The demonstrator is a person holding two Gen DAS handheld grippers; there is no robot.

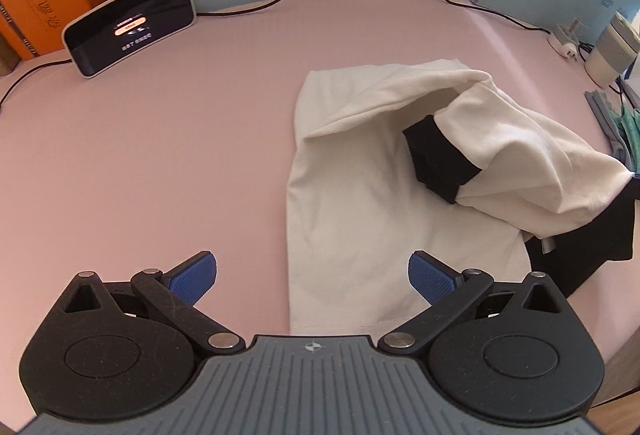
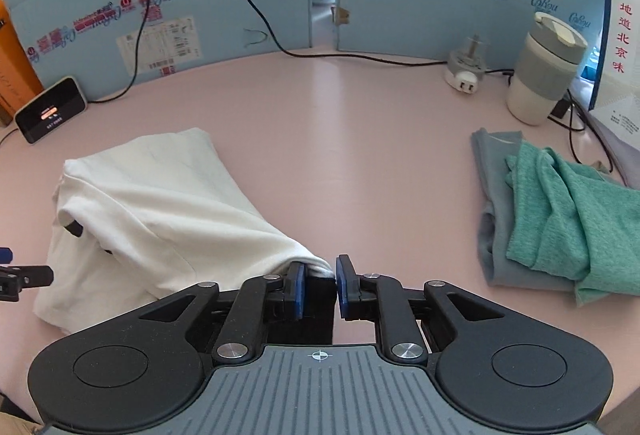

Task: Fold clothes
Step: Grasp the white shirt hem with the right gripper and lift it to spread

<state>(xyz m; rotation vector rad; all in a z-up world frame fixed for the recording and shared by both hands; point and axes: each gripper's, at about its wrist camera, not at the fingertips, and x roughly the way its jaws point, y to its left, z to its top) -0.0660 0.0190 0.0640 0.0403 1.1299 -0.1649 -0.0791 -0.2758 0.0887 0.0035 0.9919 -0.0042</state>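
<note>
Left gripper (image 1: 312, 277): jaws spread wide, nothing between the blue pads (image 1: 198, 275). It hangs over the near edge of the white shirt (image 1: 360, 203), pointing steeply down, one pad over bare table, the other over the cloth.

Right gripper (image 2: 320, 285): jaws nearly closed, a narrow gap showing between the pads. A corner of the white shirt, with dark fabric behind it, sits in that gap against the left pad. Whether the pads press on it I cannot tell; the cloth rises taut toward the jaws, which suggests some hold.

The shirt lies on the pink table (image 1: 160, 155), left half flat, right half lifted and draped over itself, a black-cuffed sleeve (image 1: 440, 167) tucked inward. More black fabric (image 1: 592, 239) trails beneath at the right.

Step, as I judge it: a side fold under way, the right edge carried across the body. Next move likely calls for laying that edge flat on the shirt and letting go, with the left gripper free to pin or smooth the near hem.

Room: open pink surface left of the shirt and behind it. To the right, a green and grey cloth pile (image 2: 560, 215) lies well apart. A dark display unit (image 1: 132, 23), cables (image 2: 360, 57), a plug adapter (image 2: 466, 71) and a lidded cup (image 2: 548, 71) stand along the blue cardboard wall (image 2: 240, 15), clear of the fold. The table's near edge shows at lower right of the left view, close to the trailing black cloth.
</note>
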